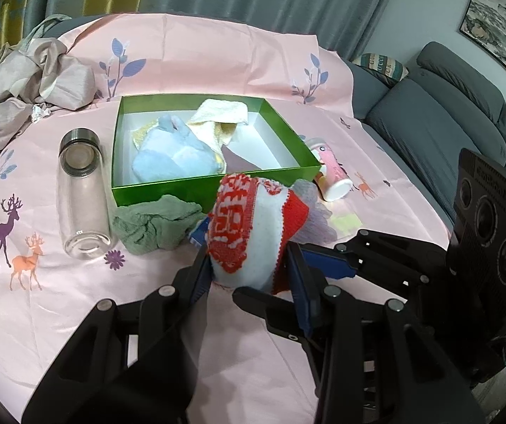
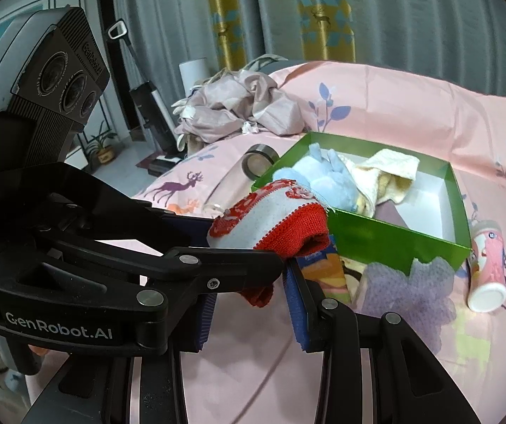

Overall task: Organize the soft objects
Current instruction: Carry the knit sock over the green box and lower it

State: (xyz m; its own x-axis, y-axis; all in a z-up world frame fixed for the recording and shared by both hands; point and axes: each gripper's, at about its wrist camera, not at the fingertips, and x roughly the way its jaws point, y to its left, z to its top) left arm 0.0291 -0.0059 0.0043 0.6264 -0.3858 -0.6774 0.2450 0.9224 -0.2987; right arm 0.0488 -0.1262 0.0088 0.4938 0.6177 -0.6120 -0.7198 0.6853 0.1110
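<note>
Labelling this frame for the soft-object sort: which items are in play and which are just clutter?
In play: red-and-white knit cloth held by left gripper and right gripper; green box; blue plush; cream towel; green cloth; lilac cloth.
Clutter: glass bottle; pink bottle; crumpled beige fabric.

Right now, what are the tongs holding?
Both tongs, left and right, grip the red-and-white knit cloth: left at its lower end, right at its red edge.
</note>
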